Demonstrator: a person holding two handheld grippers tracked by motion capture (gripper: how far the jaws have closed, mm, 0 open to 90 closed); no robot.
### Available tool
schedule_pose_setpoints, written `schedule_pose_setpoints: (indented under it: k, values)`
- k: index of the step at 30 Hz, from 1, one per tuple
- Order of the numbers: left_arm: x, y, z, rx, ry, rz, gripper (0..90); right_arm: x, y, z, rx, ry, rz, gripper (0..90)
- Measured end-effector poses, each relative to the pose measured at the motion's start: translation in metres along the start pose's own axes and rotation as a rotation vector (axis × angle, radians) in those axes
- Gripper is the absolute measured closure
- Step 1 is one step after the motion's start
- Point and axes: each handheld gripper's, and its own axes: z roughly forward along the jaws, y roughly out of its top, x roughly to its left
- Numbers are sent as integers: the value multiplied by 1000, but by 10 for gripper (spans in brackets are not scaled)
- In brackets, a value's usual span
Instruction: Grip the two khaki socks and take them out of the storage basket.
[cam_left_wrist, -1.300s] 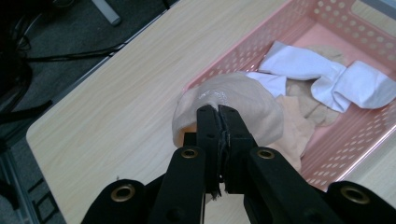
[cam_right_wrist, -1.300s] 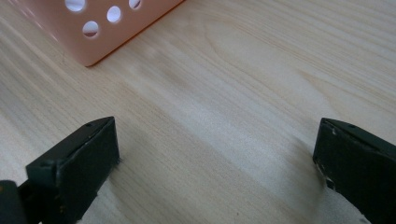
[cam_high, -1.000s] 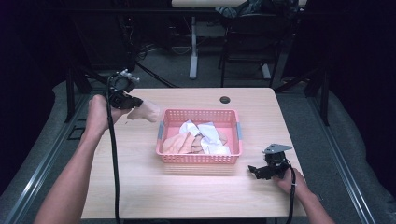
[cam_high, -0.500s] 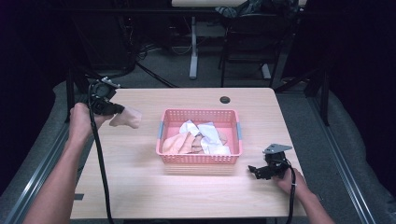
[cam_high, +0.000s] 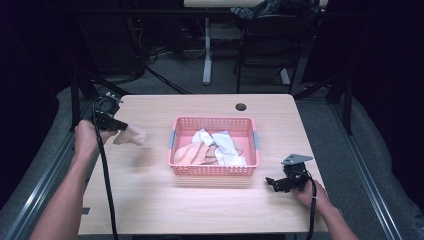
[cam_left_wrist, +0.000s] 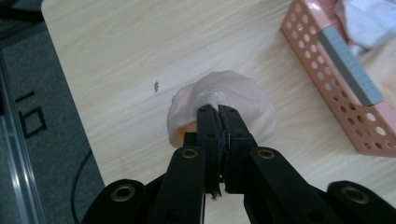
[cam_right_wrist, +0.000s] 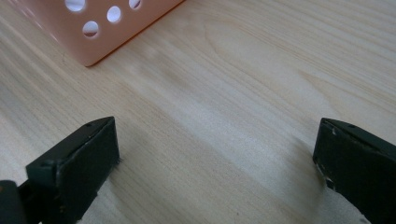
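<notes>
Clamped between the jaws of the left gripper is a small pale peach cloth, bunched into a soft lump; the jaws are pressed nearly together on its upper fold. From the high view the cloth is seen hanging from the left gripper over the left part of the wooden table, well to the left of the pink basket and outside it. Whether the cloth rests on the tabletop or is held just above it cannot be told. The basket's perforated pink wall and a grey handle strip are seen at the upper right of the left gripper view. Inside the basket more cloths are piled, white and peach ones tangled together. The right gripper is held low at the table's near right, just beside the basket's near right corner, with its jaws spread wide and nothing between them; in the right gripper view bare wood grain is seen between the right gripper's jaws, and a corner of the basket lies ahead. A small dark round hole is set in the tabletop beyond the basket.
</notes>
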Motion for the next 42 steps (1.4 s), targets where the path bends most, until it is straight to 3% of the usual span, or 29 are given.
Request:
schedule_pose_setpoints:
  k: [5, 8, 9, 14, 28, 29, 31, 33, 34, 35, 41, 42]
  values:
    - [5, -11, 24, 28, -14, -49, 876, 0, 0, 0, 0, -1, 1, 0]
    - [7, -14, 30, 52, -16, -58, 876, 0, 0, 0, 0, 0, 0, 0]
    - [10, -18, 38, 69, -29, -88, 876, 0, 0, 0, -1, -1, 0, 0]
    - [11, -26, 57, 114, -42, -104, 876, 0, 0, 0, 0, -1, 1, 0]
    - [13, -41, 85, 152, -66, -159, 869, 0, 0, 0, 0, 0, 0, 0]
    - [15, -44, 84, 151, -90, -161, 841, 0, 0, 0, 0, 0, 0, 0]
    - [15, -44, 82, 146, -96, -160, 819, 0, 0, 0, 0, 0, 0, 0]
    - [16, -44, 77, 136, -102, -163, 667, 0, 0, 0, 0, 1, -1, 0]
    - [16, -45, 74, 125, -99, -166, 667, 0, 0, 0, 0, 1, -1, 0]
    - [16, -44, 67, 111, -100, -163, 540, 0, 0, 0, 0, 2, -1, 0]
    - [13, -39, 47, 49, -87, -138, 317, 0, 0, 0, 0, 1, -1, 0]
    - [12, -38, 42, 37, -90, -131, 317, 0, 0, 0, 0, 1, -1, 0]
